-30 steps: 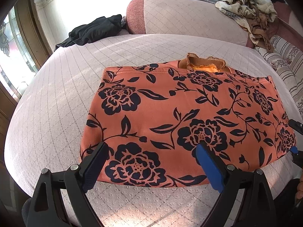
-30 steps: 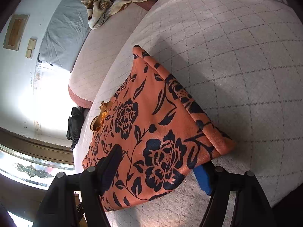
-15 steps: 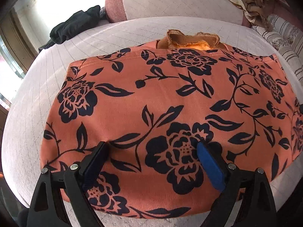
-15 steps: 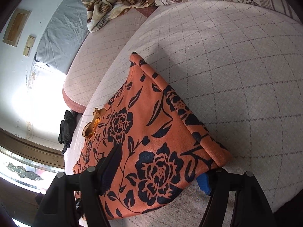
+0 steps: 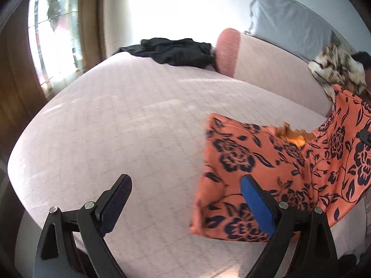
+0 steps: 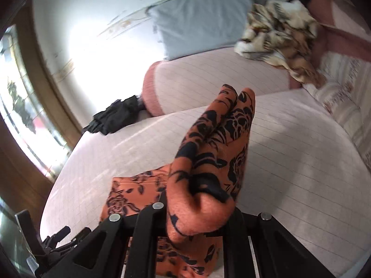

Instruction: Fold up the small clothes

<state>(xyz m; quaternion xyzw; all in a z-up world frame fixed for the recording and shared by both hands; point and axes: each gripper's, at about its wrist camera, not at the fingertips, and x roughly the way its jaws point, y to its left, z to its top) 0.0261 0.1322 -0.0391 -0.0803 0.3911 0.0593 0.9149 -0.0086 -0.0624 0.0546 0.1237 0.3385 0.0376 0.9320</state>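
Clamping the orange floral garment (image 6: 208, 162), your right gripper (image 6: 197, 210) has just been closing, and a thick bunch of the cloth now sits pinched between its fingers (image 6: 148, 217), rising as a ridge through the centre of the right wrist view. Your left gripper (image 5: 185, 194) stands wide apart and grasps nothing: one black finger (image 5: 116, 199) hangs over bare bed cover at lower left of the left wrist view, and the blue-padded one (image 5: 257, 203) shows in front of the garment's near edge; whether it touches the cloth you cannot tell.

Count one orange floral garment, one black garment (image 5: 176, 51) in a heap at upper centre, one brown patterned cloth (image 5: 338, 71) bundled at upper right, and one grey pillow (image 6: 199, 20).

That orange garment lies on the pink quilted bed (image 5: 116, 125) at right of the left wrist view, its right part lifted off the cover.
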